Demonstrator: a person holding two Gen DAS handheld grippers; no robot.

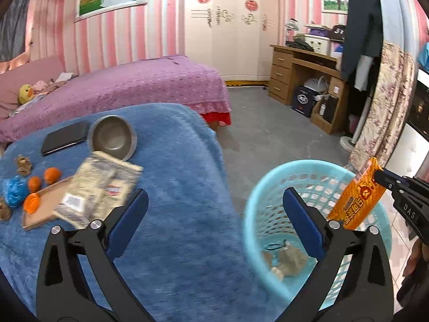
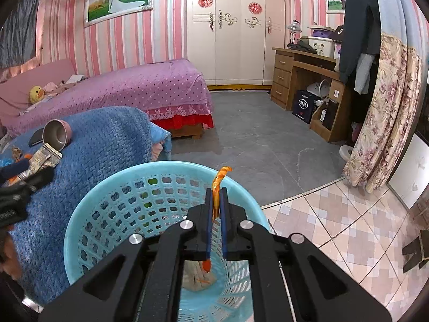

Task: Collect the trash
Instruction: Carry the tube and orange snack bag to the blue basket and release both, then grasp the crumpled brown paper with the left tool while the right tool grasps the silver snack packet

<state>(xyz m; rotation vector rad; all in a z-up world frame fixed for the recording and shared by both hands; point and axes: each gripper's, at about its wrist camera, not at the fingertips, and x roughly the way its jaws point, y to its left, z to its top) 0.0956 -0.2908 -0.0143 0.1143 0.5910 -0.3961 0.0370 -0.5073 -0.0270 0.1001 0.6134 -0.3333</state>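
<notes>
My right gripper (image 2: 216, 191) is shut on an orange snack wrapper (image 2: 219, 178) and holds it over the light blue mesh basket (image 2: 107, 201). In the left wrist view the right gripper (image 1: 382, 178) grips the wrapper (image 1: 356, 196) above the basket (image 1: 257, 201). Crumpled paper trash (image 1: 287, 263) lies in the basket's bottom. My left gripper (image 1: 214, 209) is open and empty between the blue-blanketed table (image 1: 182, 161) and the basket. A silvery wrapper (image 1: 102, 185) lies on the table.
On the blanket are a metal bowl (image 1: 112, 136), a black phone (image 1: 64, 136), oranges (image 1: 52, 174), a wooden tray (image 1: 34, 220) and a blue scrubber (image 1: 14, 190). A purple bed (image 1: 120, 86), a wooden desk (image 1: 303, 72) and a floral curtain (image 1: 383, 112) stand around.
</notes>
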